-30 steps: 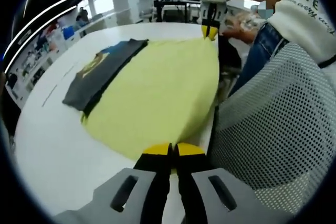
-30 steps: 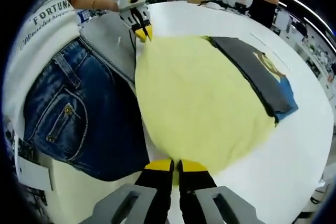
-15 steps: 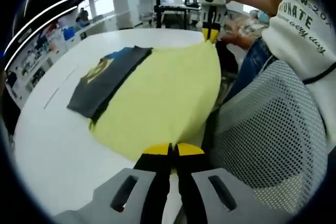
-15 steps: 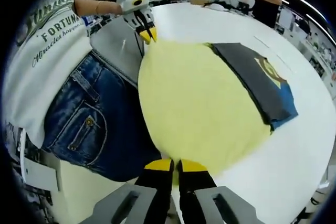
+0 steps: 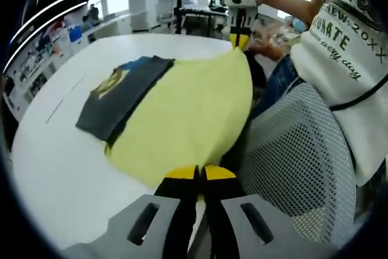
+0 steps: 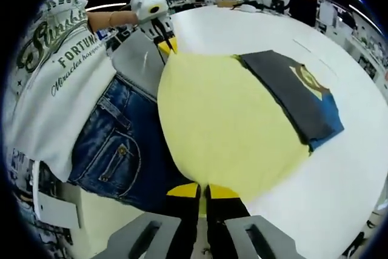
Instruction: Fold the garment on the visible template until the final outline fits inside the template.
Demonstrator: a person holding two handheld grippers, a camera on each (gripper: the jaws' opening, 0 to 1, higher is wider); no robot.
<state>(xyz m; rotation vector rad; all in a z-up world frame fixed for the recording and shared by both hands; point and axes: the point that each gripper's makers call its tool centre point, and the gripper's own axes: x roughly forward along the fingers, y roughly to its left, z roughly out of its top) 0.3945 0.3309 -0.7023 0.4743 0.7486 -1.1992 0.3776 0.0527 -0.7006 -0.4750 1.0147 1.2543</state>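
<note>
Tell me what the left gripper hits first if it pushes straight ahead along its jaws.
The left gripper is shut on the yellow garment, so it would just push that cloth forward; beyond it, probably the dark folded garment.

right tool point(image 6: 202, 191) clamps yellow garment point(image 6: 227, 128) edge | left tool point(image 6: 166, 43) pinches far corner (dark panel alongside)

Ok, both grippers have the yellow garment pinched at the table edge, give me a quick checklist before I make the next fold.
1. Left gripper shut on yellow garment: ok.
2. Right gripper shut on the garment's other corner: ok.
3. Garment spread smooth between the grips: ok.
4. Dark printed garment overlaps the yellow one's far edge: not ok for a clean fold.
5. Template outline on the white table: cannot tell.
6. Chair close by the held edge: ok.
</note>
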